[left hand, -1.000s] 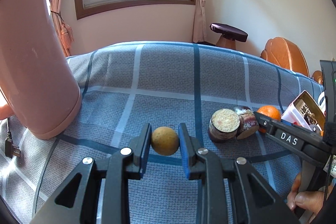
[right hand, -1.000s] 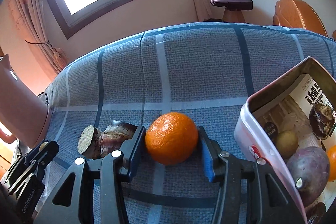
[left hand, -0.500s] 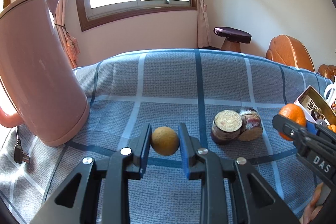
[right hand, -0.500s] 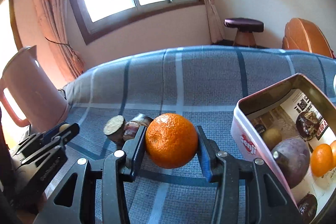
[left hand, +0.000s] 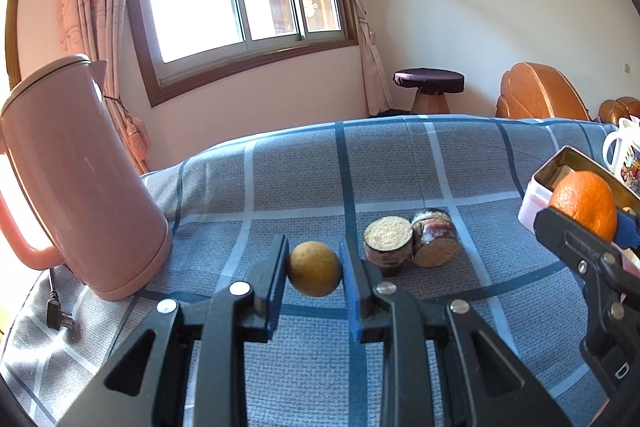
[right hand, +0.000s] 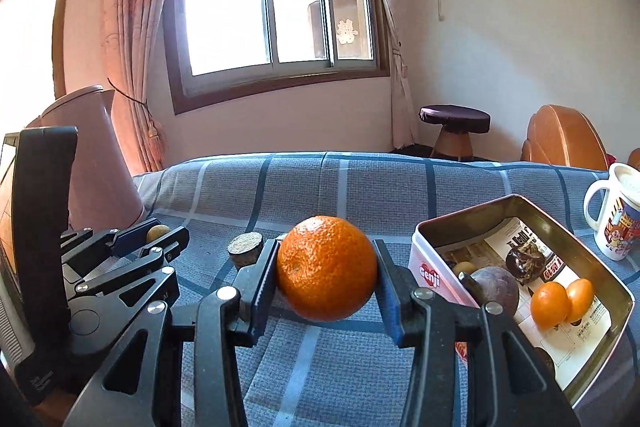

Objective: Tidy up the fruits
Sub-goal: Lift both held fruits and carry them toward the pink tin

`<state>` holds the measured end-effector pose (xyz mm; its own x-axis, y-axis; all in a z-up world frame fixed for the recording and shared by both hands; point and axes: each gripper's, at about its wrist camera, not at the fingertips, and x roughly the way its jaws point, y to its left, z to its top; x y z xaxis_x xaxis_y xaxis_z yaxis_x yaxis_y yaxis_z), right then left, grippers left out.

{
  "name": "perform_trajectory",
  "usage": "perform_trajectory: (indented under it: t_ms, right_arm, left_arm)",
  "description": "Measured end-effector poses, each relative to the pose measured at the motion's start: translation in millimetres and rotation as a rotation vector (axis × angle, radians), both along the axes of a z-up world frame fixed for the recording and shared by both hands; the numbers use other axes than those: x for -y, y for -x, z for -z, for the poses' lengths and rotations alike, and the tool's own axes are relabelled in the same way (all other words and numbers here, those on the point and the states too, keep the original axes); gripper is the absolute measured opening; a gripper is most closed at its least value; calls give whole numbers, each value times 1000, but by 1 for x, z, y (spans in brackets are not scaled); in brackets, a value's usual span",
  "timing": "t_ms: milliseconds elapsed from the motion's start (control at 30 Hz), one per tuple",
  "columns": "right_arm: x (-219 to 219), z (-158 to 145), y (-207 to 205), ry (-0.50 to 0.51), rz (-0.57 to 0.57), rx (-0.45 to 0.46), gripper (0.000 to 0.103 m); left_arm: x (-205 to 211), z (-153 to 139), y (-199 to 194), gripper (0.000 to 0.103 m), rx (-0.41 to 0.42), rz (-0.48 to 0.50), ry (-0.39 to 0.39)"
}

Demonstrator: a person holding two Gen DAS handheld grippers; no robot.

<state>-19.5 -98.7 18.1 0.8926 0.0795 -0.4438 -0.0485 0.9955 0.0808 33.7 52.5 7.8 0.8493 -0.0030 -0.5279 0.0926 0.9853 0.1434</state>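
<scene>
Left hand-held gripper (left hand: 314,269): jaws closed on a small yellow-brown fruit (left hand: 314,269), which sits between the blue pads at lower centre of the left wrist frame, clear of the cloth. Just right of it, two cut purple-skinned pieces (left hand: 410,243) lie side by side on the blue plaid surface (left hand: 400,163), touching each other. A pink kettle (left hand: 76,183) stands at the left of that frame, its plug lying on the cloth beside it.

Right hand-held gripper (right hand: 326,277): jaws clamped on an orange (right hand: 326,273), pads pressing both sides, fruit raised off the surface at centre of the right wrist frame. In the left wrist frame the same orange shows at the far right edge, in front of the tin's rim.

The open tin (right hand: 592,239) sits at the right of the right wrist frame, just beside the held orange and lower in the picture. Inside it: a dark purple fruit (right hand: 496,285), two small oranges (right hand: 560,301) touching each other, and a small yellowish fruit near the front wall. A printed sheet lines its bottom. A white mug (right hand: 616,215) stands beyond the tin, at the right edge.

The left hand-held gripper appears at lower left of the right wrist frame, well apart from the tin.
</scene>
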Motion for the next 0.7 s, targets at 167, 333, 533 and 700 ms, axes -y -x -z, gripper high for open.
perform_trajectory:
  t_ms: [167,333,533,700]
  right_arm:
    - [1,0,13,14,21,22,47]
    - [-1,-3,19,43,37,47,47]
    - [-2,-3,22,66,33,50,47]
    - [0,-3,25,74,23,46,47]
  left_arm:
    - [3,-2,5,27,12,11,-2]
    - [4,-2,7,27,15,13,3]
    - [4,-2,10,27,12,18,21]
    - [4,-1,11,27,4,14,38]
